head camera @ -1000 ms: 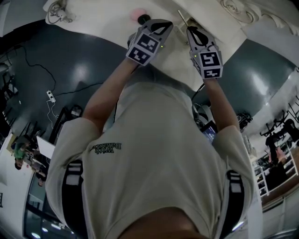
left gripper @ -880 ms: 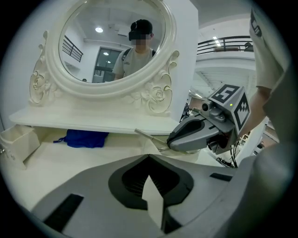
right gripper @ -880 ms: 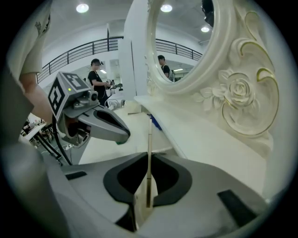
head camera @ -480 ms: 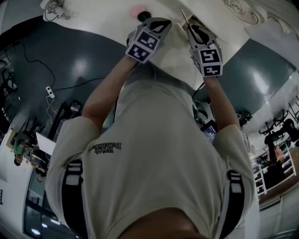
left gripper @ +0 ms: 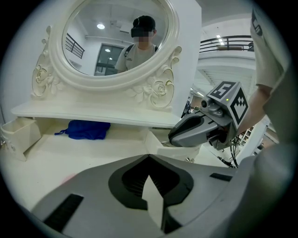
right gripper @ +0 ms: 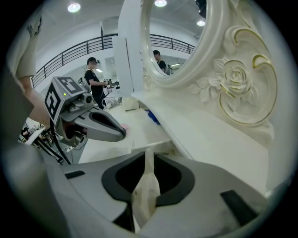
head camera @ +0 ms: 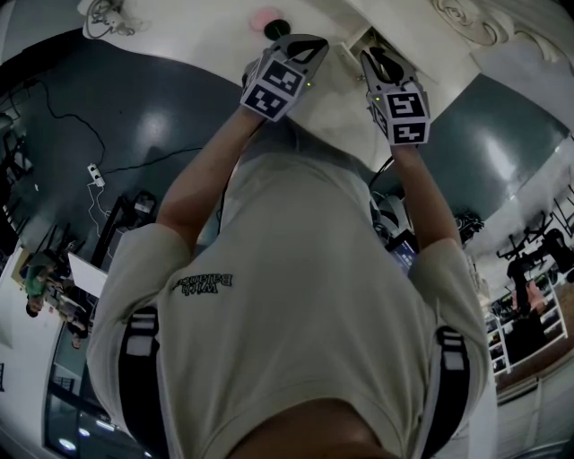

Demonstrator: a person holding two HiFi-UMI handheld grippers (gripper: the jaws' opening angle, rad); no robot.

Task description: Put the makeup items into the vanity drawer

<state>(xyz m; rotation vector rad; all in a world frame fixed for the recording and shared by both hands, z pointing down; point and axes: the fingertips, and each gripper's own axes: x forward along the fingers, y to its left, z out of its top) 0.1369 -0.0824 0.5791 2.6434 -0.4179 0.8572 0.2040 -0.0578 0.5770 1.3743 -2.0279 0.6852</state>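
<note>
Jaws of right hand-held gripper (right gripper: 147,157) a little apart, just been opening; no grip visible. Pale cream strip (right gripper: 145,190) in the gap: makeup item or drawer wood beneath, cannot tell. Tips poised just above open vanity drawer (left gripper: 156,144), at right end of surface (left gripper: 70,153). Left hand-held gripper (left gripper: 150,162) alongside, apart from it, jaws parted by a narrow slit, white surface showing through, nothing held. Pink item (head camera: 262,18) on surface just beyond left tips. Blue fabric item (left gripper: 84,129) further back, under shelf (left gripper: 93,116). Second small drawer (left gripper: 18,137) open at far left end of surface. Oval mirror (left gripper: 118,39) in carved white frame above shelf, person reflected in it. Dark floor (head camera: 152,116) around vanity.
</note>
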